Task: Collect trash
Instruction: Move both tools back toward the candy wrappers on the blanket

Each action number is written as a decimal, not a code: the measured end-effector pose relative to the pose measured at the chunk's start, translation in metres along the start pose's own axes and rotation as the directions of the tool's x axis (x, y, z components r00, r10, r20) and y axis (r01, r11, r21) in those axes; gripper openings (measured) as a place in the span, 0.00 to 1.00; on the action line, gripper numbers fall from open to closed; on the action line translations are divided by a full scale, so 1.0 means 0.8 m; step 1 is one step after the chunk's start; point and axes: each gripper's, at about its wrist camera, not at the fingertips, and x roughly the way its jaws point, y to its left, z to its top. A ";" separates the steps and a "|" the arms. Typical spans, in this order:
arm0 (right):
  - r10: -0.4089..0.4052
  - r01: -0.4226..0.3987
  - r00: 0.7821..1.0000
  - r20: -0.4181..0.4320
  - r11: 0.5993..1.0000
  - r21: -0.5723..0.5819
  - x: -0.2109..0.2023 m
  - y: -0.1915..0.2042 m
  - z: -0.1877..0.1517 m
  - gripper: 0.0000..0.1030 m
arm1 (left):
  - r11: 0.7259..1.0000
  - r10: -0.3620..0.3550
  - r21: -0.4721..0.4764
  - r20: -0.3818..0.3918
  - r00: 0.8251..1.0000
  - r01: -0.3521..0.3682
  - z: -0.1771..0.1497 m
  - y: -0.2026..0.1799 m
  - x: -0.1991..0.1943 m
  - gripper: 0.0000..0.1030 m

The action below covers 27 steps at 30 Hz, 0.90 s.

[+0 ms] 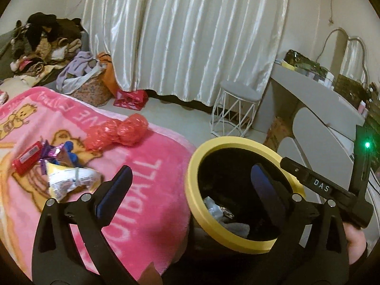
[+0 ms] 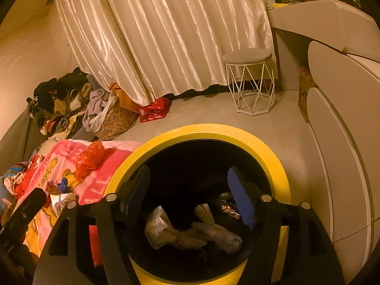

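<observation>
A black bin with a yellow rim point(image 1: 237, 140) stands beside the bed, and crumpled wrappers point(image 1: 220, 211) lie in its bottom. My left gripper point(image 1: 190, 178) is open and empty, one finger over the pink blanket point(image 1: 147, 190) and the other over the bin's mouth. On the blanket lie a red wrapper point(image 1: 26, 159), a purple foil wrapper point(image 1: 54, 152), a yellow-white wrapper point(image 1: 68, 180) and a crumpled red plastic bag point(image 1: 118, 133). My right gripper point(image 2: 190, 190) hangs open over the bin's rim point(image 2: 213, 130), above the trash point(image 2: 166, 230), with nothing between its fingers.
A white wire stool point(image 1: 235, 109) stands on the floor in front of the pale curtain point(image 1: 190, 35). A grey dresser point(image 1: 320, 99) lines the right side. A red gift bag point(image 1: 130, 98), a floral basket point(image 1: 90, 90) and a clothes pile point(image 1: 42, 42) sit at the left.
</observation>
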 end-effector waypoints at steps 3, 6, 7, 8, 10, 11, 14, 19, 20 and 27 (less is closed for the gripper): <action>0.008 -0.008 1.000 0.006 1.000 -0.023 -0.003 0.010 -0.001 0.67 | 1.000 0.013 -0.014 0.014 1.000 -0.013 0.003 0.009 -0.008 0.89; 0.020 -0.020 1.000 0.011 0.999 -0.043 -0.006 0.021 -0.001 0.69 | 0.999 0.023 -0.036 0.027 0.999 -0.022 0.006 0.020 -0.017 0.89; 0.024 -0.024 1.000 0.012 0.998 -0.050 -0.008 0.025 -0.001 0.70 | 0.999 0.027 -0.045 0.032 0.999 -0.025 0.007 0.024 -0.020 0.89; 0.028 -0.027 1.000 0.014 0.998 -0.056 -0.008 0.028 -0.001 0.70 | 0.998 0.029 -0.050 0.035 0.999 -0.028 0.008 0.027 -0.023 0.89; 0.038 -0.036 0.999 0.018 0.997 -0.072 -0.011 0.036 -0.001 0.71 | 0.997 0.041 -0.062 0.043 0.998 -0.038 0.009 0.033 -0.029 0.89; 0.043 -0.041 0.999 0.020 0.996 -0.079 -0.012 0.039 -0.001 0.72 | 0.997 0.045 -0.065 0.046 0.998 -0.042 0.009 0.036 -0.031 0.89; 0.061 -0.057 0.998 0.029 0.993 -0.101 -0.016 0.052 -0.002 0.75 | 0.995 0.058 -0.083 0.056 0.997 -0.053 0.011 0.047 -0.037 0.89; 0.090 -0.084 0.995 0.034 0.986 -0.145 -0.021 0.073 -0.006 0.76 | 0.992 0.081 -0.107 0.066 0.994 -0.074 0.013 0.061 -0.047 0.89; 0.094 -0.088 0.995 0.034 0.985 -0.150 -0.021 0.076 -0.005 0.76 | 0.991 0.085 -0.110 0.068 0.994 -0.077 0.012 0.064 -0.049 0.89; 0.154 -0.142 0.987 0.048 0.969 -0.202 -0.029 0.098 -0.008 0.76 | 0.984 0.116 -0.144 0.077 0.990 -0.104 0.013 0.087 -0.061 0.89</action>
